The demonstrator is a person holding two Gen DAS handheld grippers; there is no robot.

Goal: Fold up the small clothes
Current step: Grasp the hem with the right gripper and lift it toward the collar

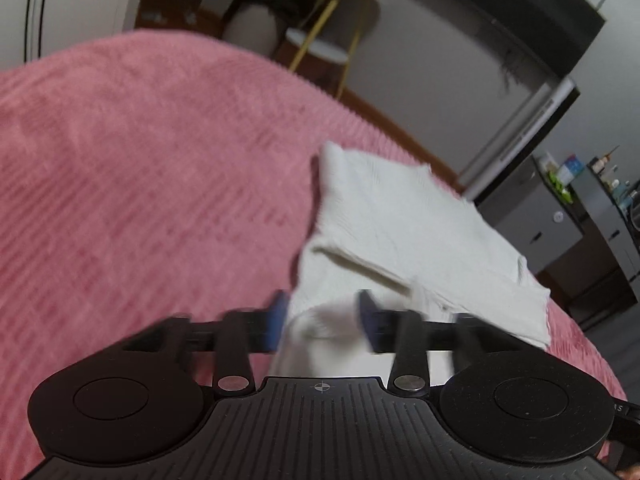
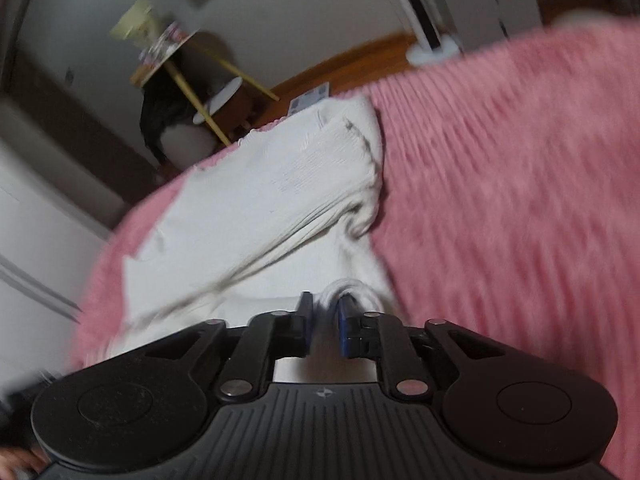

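A white ribbed garment [image 1: 400, 220] lies partly folded on a pink bedspread [image 1: 140, 180], with one layer laid over another. My left gripper [image 1: 324, 320] is at the garment's near edge. Its blue pads stand wide apart with cloth in the gap, and they do not press on it. In the right wrist view the same garment [image 2: 260, 208] lies on the bedspread [image 2: 500, 200], with a thick fold along its right side. My right gripper [image 2: 325, 320] is at its near corner. Its pads stand a little apart with a small loop of cloth between them, loosely.
The bed's edge runs close behind the garment [image 1: 460, 176]. Beyond it are a wooden floor [image 2: 360, 60], a round white stool with yellow legs [image 1: 320, 44], and a dark cabinet [image 1: 560, 220] carrying small bottles. A fingertip shows at the lower left corner [image 2: 16, 460].
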